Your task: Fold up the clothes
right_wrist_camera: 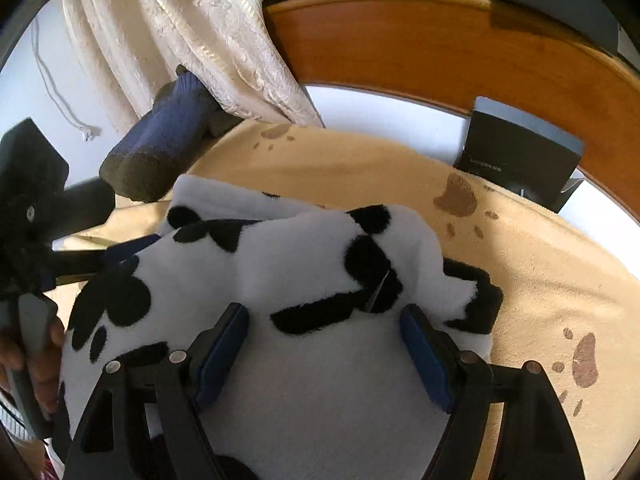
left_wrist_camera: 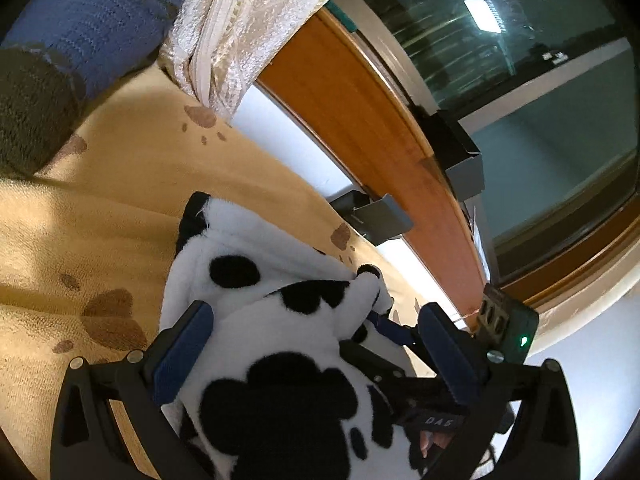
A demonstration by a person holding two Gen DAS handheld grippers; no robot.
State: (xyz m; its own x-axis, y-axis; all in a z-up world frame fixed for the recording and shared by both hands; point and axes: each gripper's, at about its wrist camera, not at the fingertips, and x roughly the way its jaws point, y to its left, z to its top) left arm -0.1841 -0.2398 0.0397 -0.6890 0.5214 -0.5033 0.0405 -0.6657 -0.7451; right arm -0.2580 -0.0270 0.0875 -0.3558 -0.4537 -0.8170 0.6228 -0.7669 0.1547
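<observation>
A fluffy white garment with black paw prints point(left_wrist_camera: 280, 292) lies bunched on a tan blanket point(left_wrist_camera: 80, 220). My left gripper point(left_wrist_camera: 316, 320) is open, its blue-padded fingers on either side of the garment. The right gripper shows beyond it point(left_wrist_camera: 390, 330), touching the garment's far edge. In the right wrist view the same garment point(right_wrist_camera: 300, 264) lies folded over itself. My right gripper point(right_wrist_camera: 324, 328) is open above its white part, fingers apart on both sides. The left gripper point(right_wrist_camera: 80, 256) reaches in from the left at the garment's edge.
A folded blue and dark knit garment point(right_wrist_camera: 168, 140) lies at the blanket's far end point(left_wrist_camera: 80, 36) by a cream curtain point(right_wrist_camera: 192, 40). A wooden ledge point(right_wrist_camera: 440, 48) and grey boxes point(right_wrist_camera: 516, 156) border the blanket point(right_wrist_camera: 540, 264). A window point(left_wrist_camera: 540, 80) is beyond.
</observation>
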